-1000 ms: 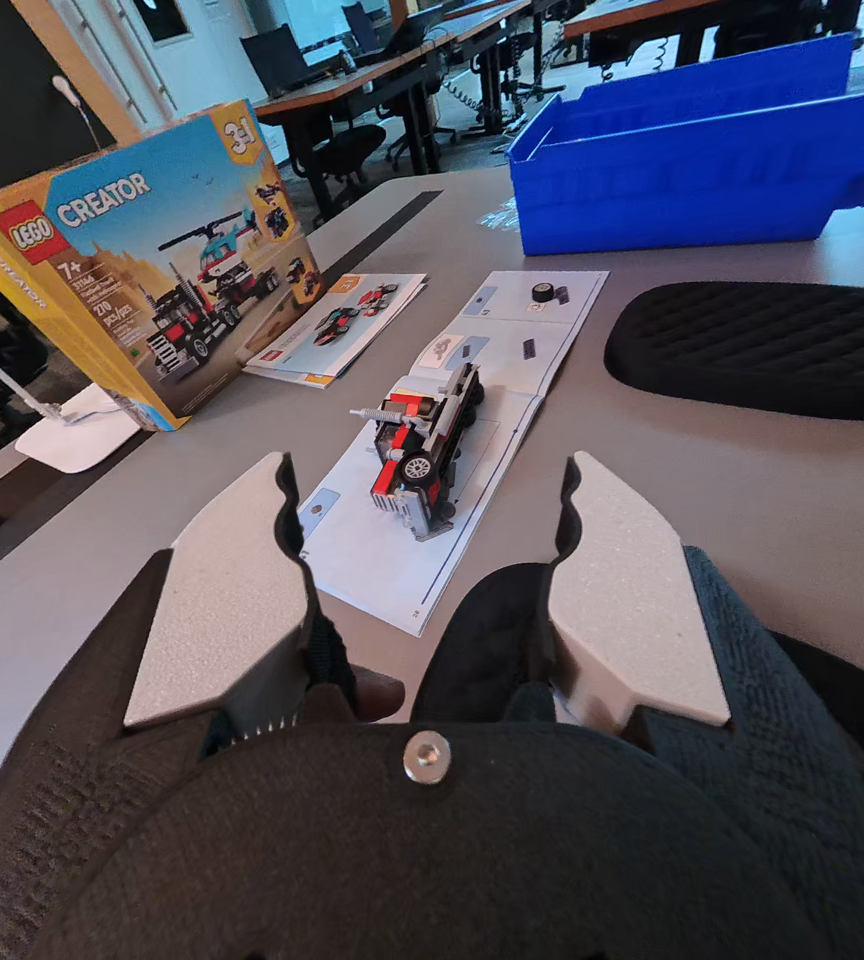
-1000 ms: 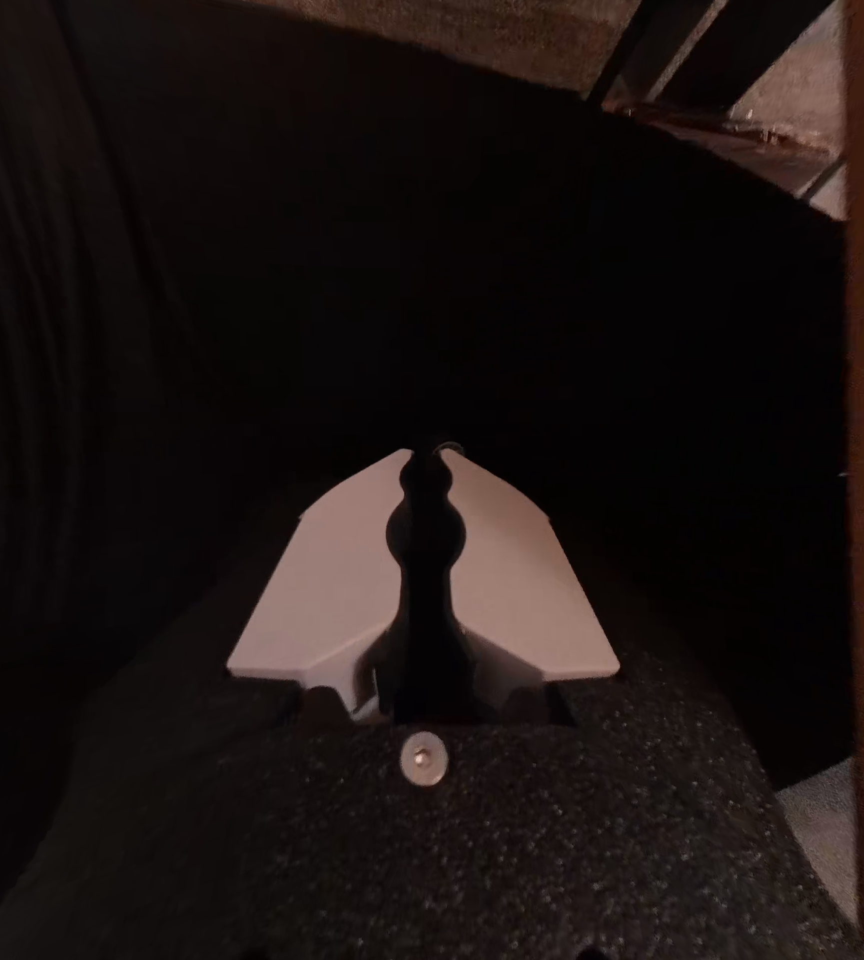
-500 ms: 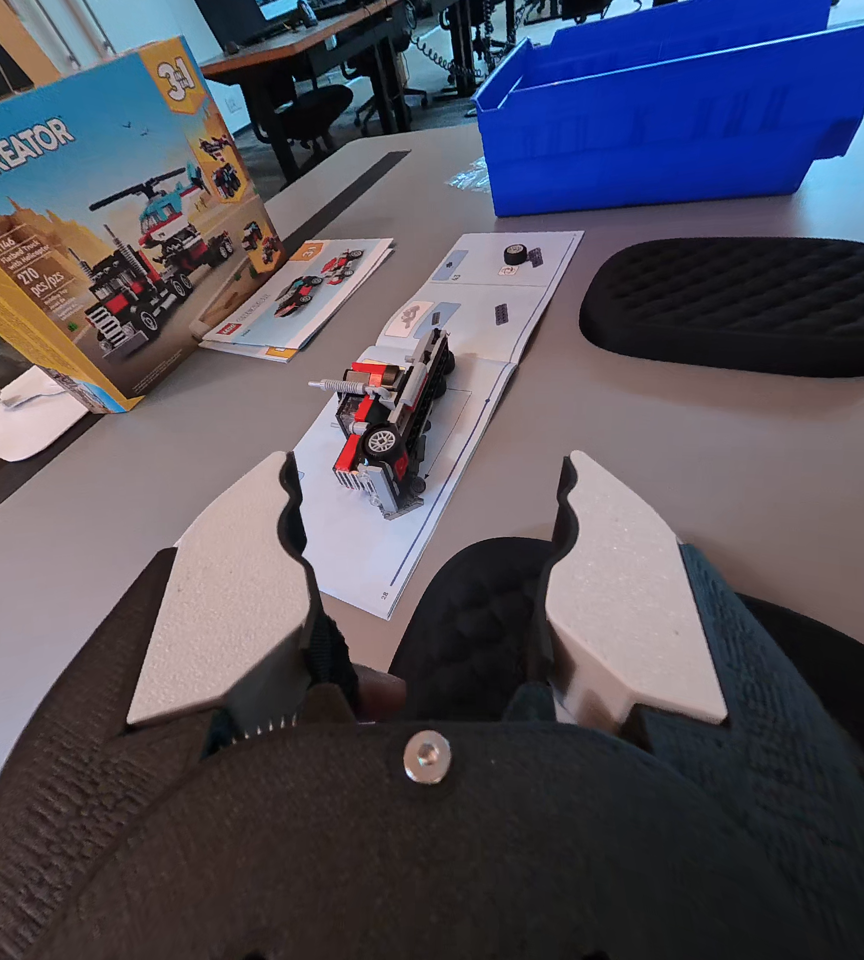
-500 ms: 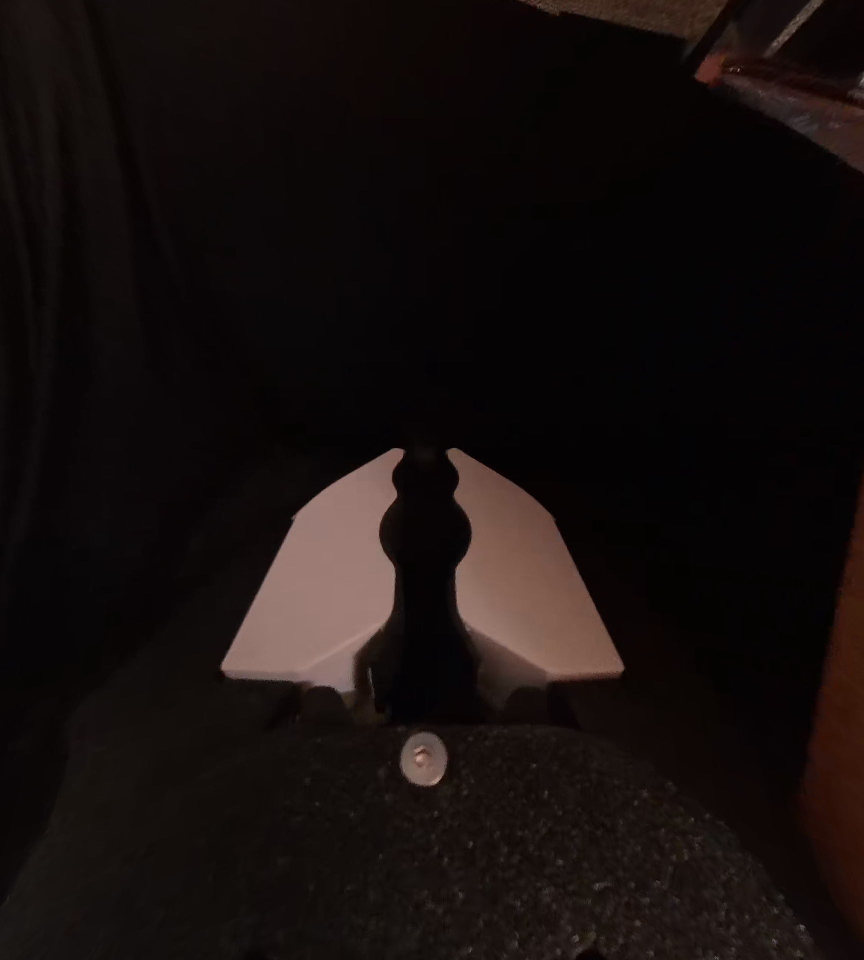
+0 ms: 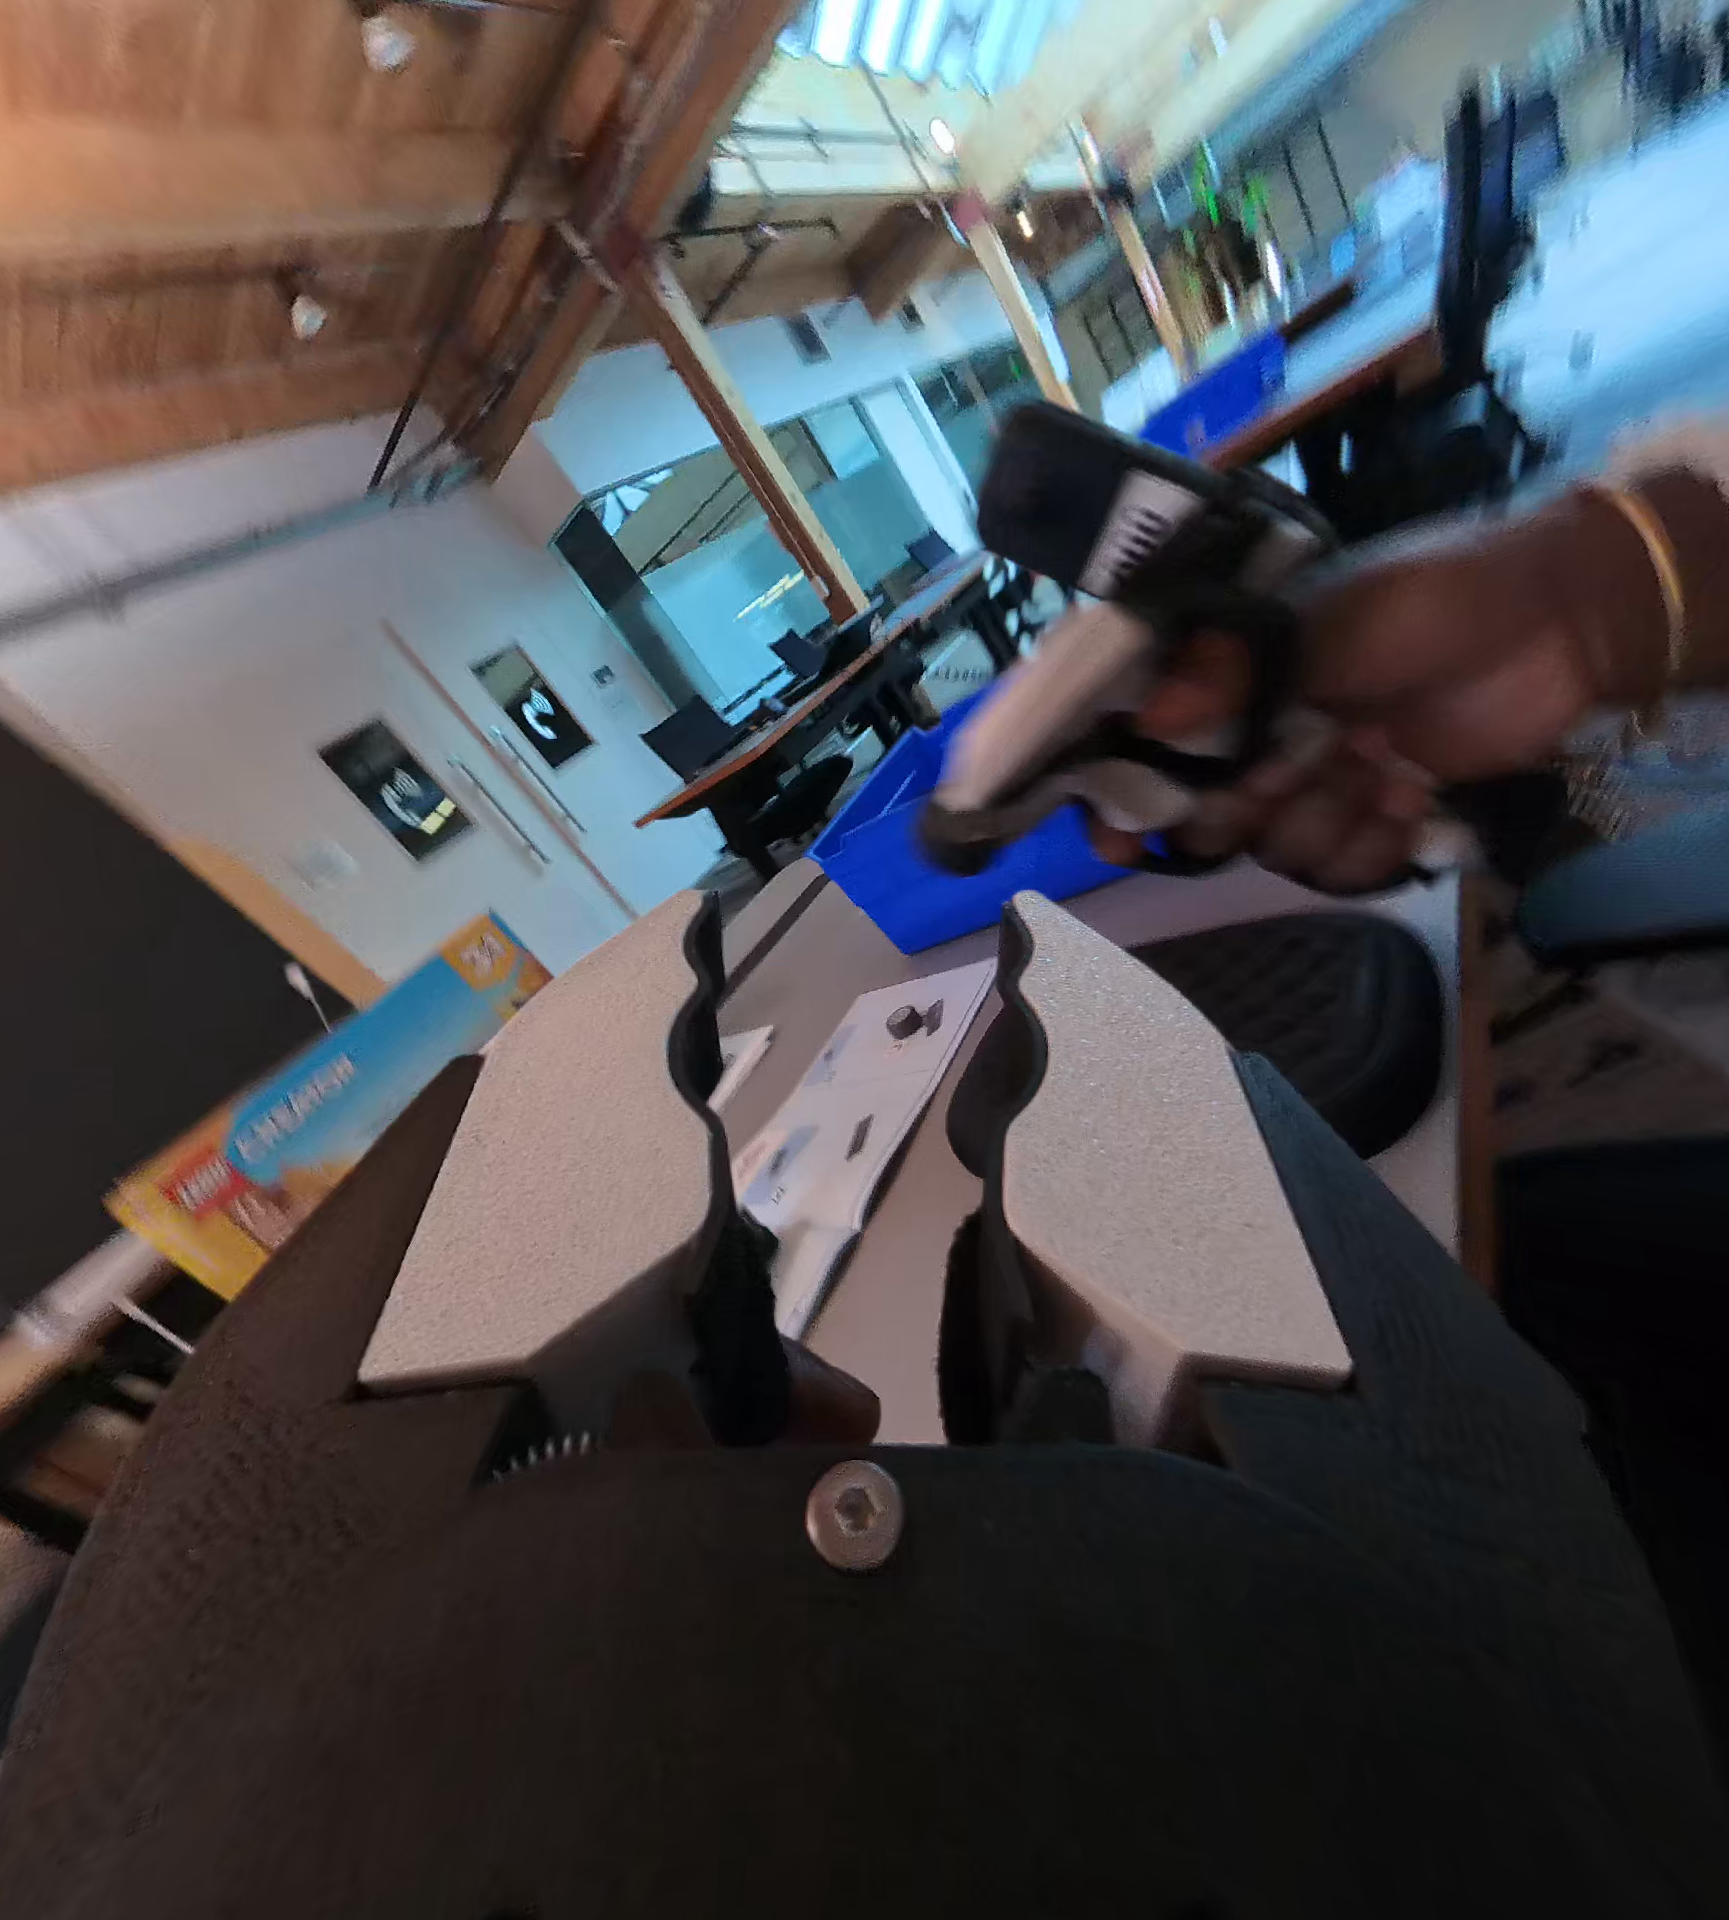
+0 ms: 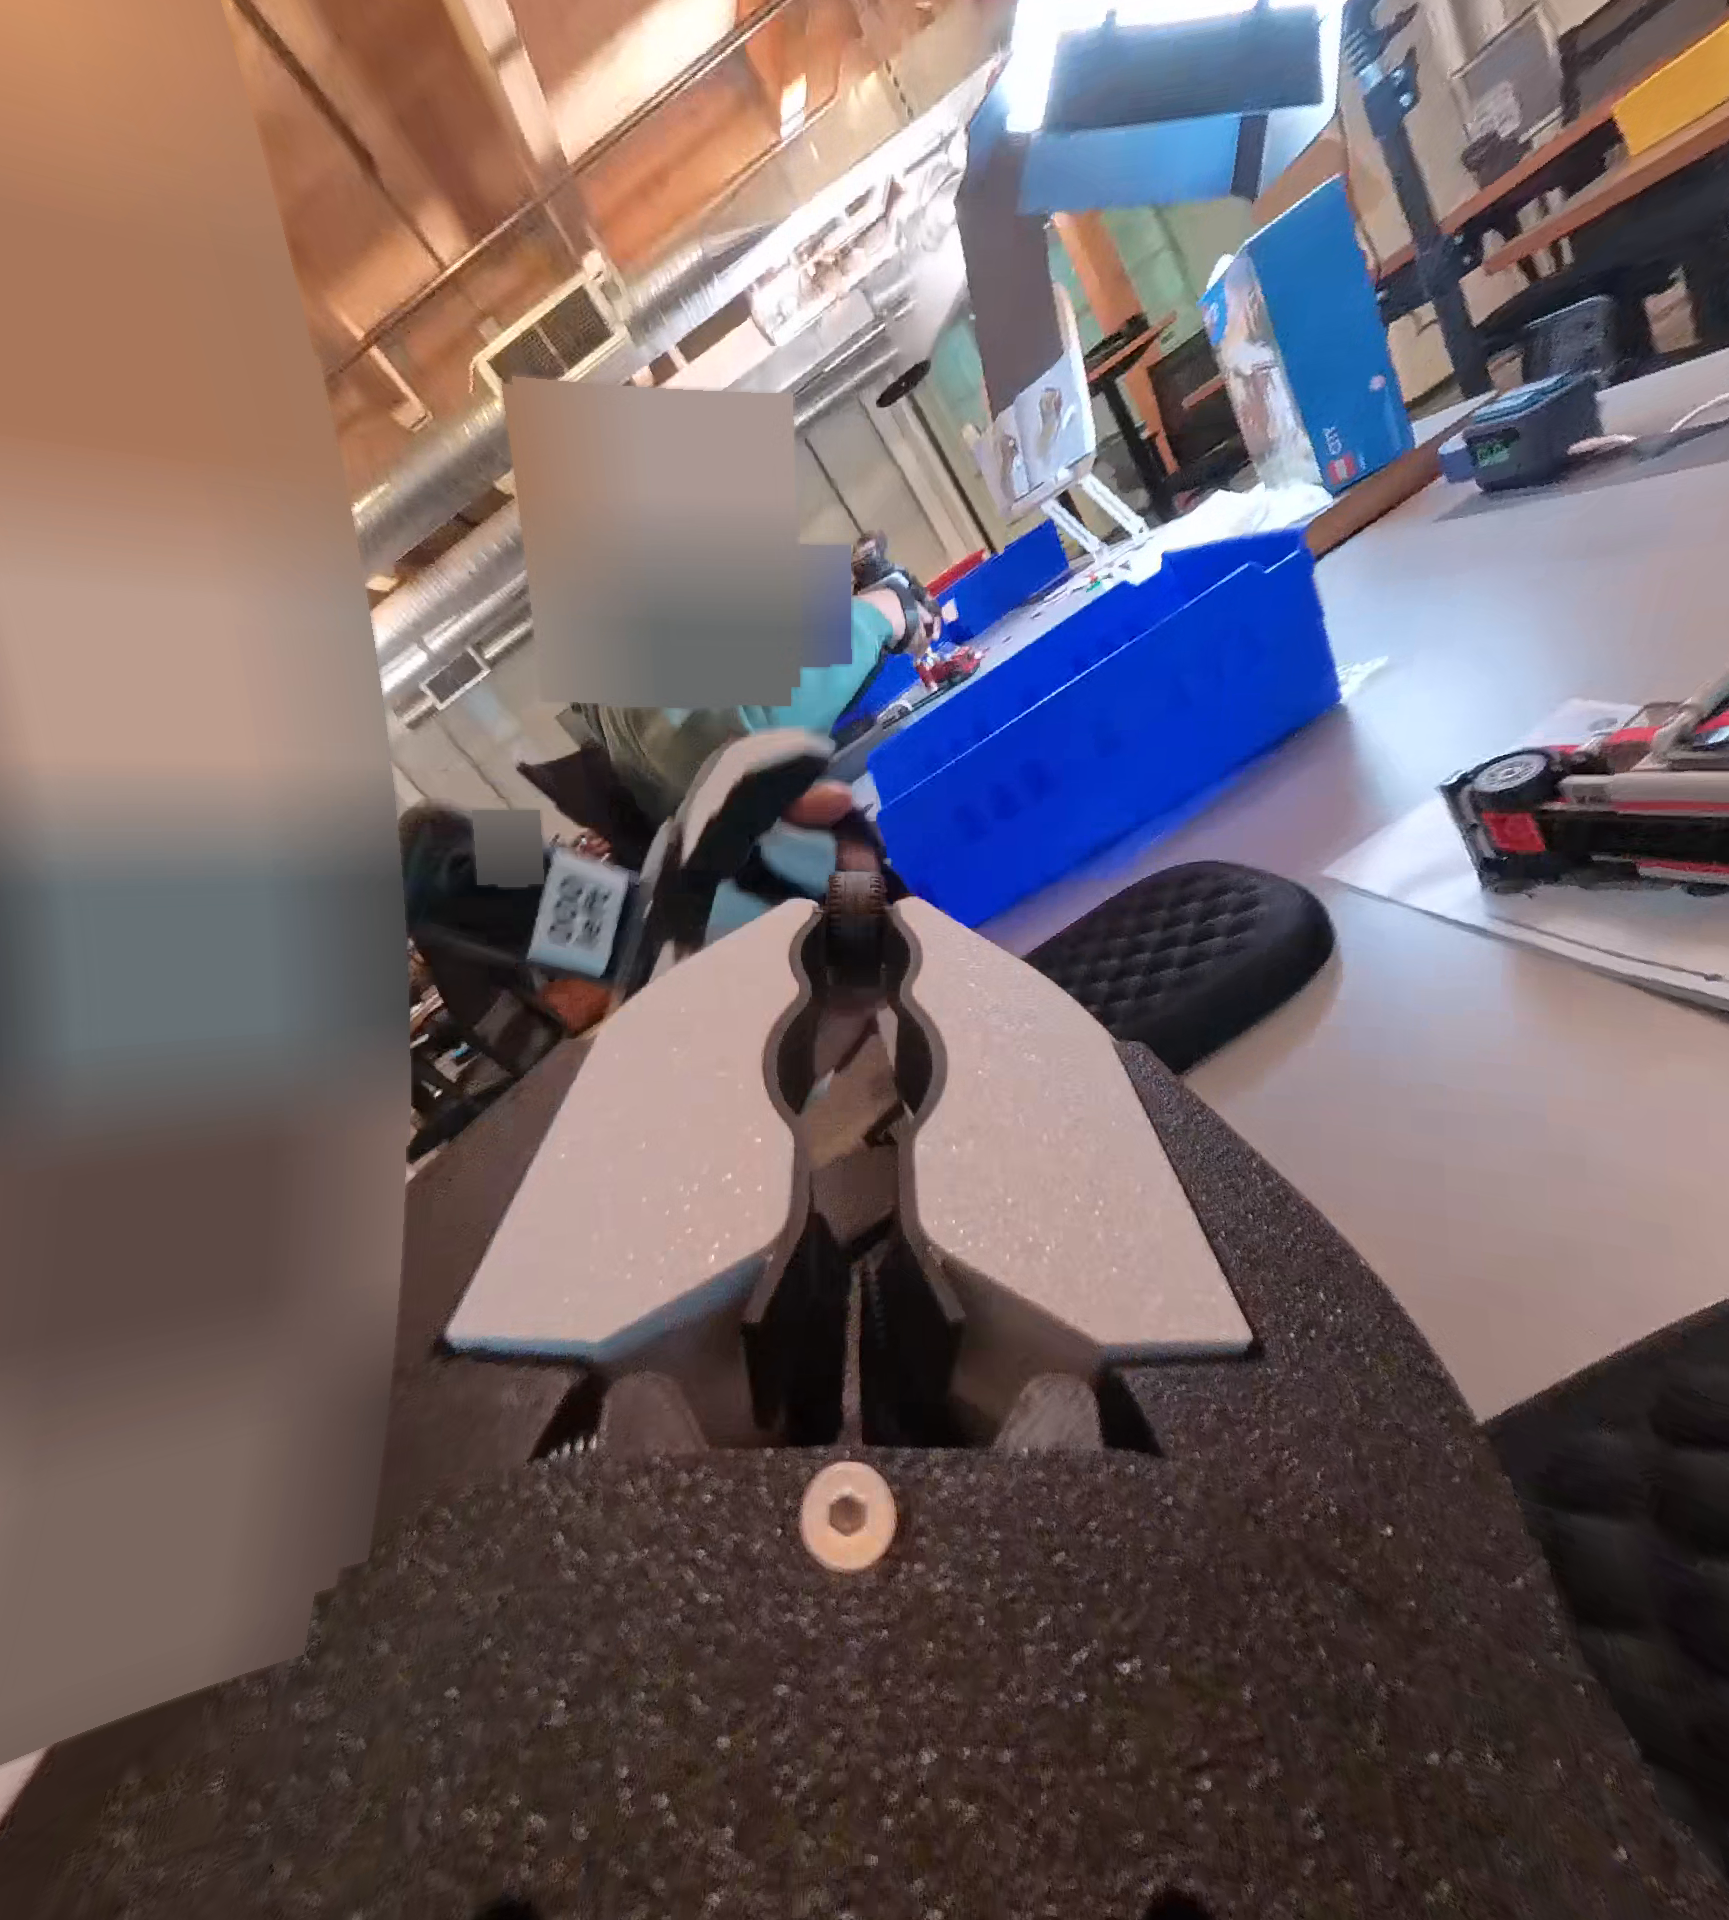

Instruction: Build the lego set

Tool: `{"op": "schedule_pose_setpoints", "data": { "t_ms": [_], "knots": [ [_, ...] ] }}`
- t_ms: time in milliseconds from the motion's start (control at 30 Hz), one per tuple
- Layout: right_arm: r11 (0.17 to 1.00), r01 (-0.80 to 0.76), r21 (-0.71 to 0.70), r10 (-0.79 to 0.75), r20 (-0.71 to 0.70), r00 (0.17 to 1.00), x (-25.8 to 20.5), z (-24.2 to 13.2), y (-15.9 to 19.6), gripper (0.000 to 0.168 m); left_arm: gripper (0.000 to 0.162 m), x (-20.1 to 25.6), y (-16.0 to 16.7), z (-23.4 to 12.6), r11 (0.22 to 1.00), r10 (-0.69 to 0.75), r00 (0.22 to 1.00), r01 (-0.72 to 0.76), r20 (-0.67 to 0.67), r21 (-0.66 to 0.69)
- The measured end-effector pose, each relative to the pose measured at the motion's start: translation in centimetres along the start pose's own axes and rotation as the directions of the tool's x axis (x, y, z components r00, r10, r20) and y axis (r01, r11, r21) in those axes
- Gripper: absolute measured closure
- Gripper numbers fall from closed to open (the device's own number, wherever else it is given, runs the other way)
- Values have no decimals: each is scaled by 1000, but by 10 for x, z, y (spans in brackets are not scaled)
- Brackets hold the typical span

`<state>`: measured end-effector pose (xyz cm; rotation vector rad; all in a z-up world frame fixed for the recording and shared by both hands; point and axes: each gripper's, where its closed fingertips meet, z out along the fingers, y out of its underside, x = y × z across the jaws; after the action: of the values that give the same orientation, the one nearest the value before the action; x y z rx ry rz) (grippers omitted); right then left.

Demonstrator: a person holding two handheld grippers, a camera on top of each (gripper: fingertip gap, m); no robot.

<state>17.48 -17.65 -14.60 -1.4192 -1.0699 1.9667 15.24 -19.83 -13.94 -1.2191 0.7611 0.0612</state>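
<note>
My right gripper (image 6: 855,916) is shut on a small black tyre (image 6: 855,891) at its fingertips and holds it above the table's near edge. The red, black and grey lego truck (image 6: 1608,816) lies on its side on the open instruction booklet (image 6: 1525,935), to the right of it. My left gripper (image 5: 858,914) is open and empty, tilted up over the table. Between its fingers I see the booklet (image 5: 839,1101) with a small wheel (image 5: 907,1020) on it; the truck is hidden there. A hand holds the right gripper (image 5: 1099,665) up at the upper right of the blurred left wrist view.
A blue bin (image 6: 1099,748) stands at the back of the grey table (image 6: 1359,1143), with a black padded mat (image 6: 1182,966) in front of it. The lego box (image 5: 320,1091) stands at the left. A second black pad (image 6: 1670,1507) lies near. People sit at a far table. Only a small space, under 4 cm, lies between the two pairs of fingers.
My left gripper has swung up from looking down at the truck to looking across the room, and its jaws have narrowed. My right gripper has come out of a dark place into the light above the table.
</note>
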Motion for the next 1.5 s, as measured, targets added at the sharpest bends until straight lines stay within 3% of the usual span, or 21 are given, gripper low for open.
{"op": "schedule_pose_setpoints", "data": {
  "t_ms": [100,300,433,533,567,600,667,733,767,867,1000,1100,1300,1400,1500],
  "knots": [
    [1000,-6,1,6,-11,1000,3,0,-6,158,117,17,0,24,987,149,989,-150,-20,-59],
    [999,-41,2,41,13,999,-4,-1,-5,158,135,18,5,47,942,293,956,-291,-13,-167],
    [998,-54,37,52,45,998,-9,-4,-8,158,140,18,-1,50,975,187,982,-185,-1,-125],
    [990,15,137,-35,146,989,-26,-10,-23,144,140,16,-16,50,996,-90,996,90,-16,2],
    [979,63,195,-101,195,976,-36,-15,-31,135,140,12,-24,49,965,-252,967,254,-44,66],
    [956,160,244,-210,197,958,-43,-20,-36,132,140,9,-34,48,885,-432,895,445,-111,138],
    [827,488,280,-519,45,854,-45,-26,-42,129,140,-2,-51,41,581,-721,626,780,-298,233],
    [585,784,206,-782,-111,613,-50,-24,-44,131,141,-12,-58,36,263,-815,344,937,-466,231],
    [471,873,124,-863,-140,485,-50,-18,-42,129,140,-14,-58,35,144,-826,236,966,-511,214],
    [258,964,-55,-962,-108,252,-45,3,-42,124,140,-13,-59,37,-61,-810,40,987,-585,152],
    [27,991,-128,-997,-71,19,-48,18,-46,133,140,-17,-59,38,-181,-795,-69,975,-603,128],
    [-42,980,-195,-998,-39,-51,-40,26,-43,135,140,-22,-60,35,-249,-771,-115,960,-626,129],
    [-70,975,-210,-995,-50,-82,-38,27,-49,147,140,-23,-57,38,-299,-740,-170,950,-651,92],
    [-20,979,-201,-999,-40,-29,-34,25,-49,147,140,-22,-54,40,-272,-749,-157,959,-644,83],
    [99,980,-173,-995,0,100,-29,23,-44,147,136,-19,-46,41,-175,-790,-90,981,-607,82]
  ]
}}
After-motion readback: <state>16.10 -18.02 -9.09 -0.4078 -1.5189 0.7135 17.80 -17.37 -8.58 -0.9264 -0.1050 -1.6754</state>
